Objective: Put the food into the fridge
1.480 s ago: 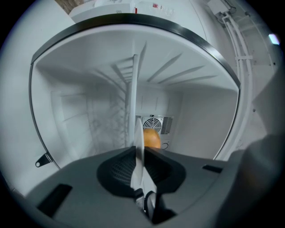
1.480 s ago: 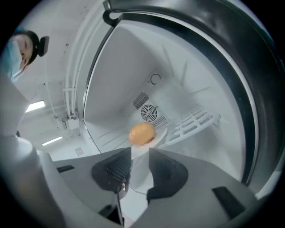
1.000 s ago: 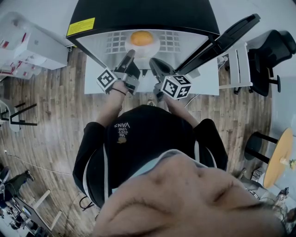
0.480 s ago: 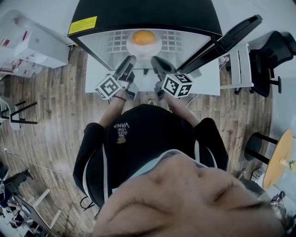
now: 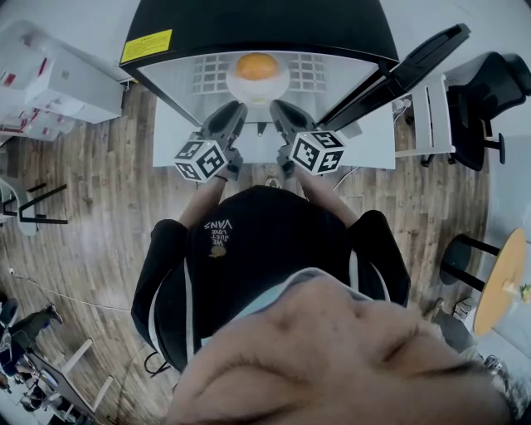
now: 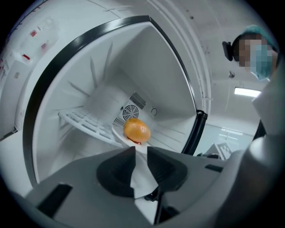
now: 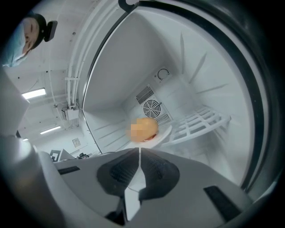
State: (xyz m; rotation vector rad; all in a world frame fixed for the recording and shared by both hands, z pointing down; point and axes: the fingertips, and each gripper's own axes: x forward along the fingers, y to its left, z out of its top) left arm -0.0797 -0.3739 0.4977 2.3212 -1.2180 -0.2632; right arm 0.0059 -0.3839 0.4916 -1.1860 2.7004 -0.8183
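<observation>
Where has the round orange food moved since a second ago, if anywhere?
No: the round orange food stays centred on the white plate, against the white wire fridge shelf.

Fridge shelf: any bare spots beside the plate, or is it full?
Bare wire shelf on both sides of the plate holding the orange food. Crowded at the fridge mouth: left gripper and right gripper sit side by side there.

We see one white wire shelf (image 6: 82,121) inside the open fridge (image 5: 249,25). A white plate (image 5: 278,86) sits directly on it, mid-width, slats showing on both sides, in front of the rear fan vent (image 6: 130,111).
</observation>
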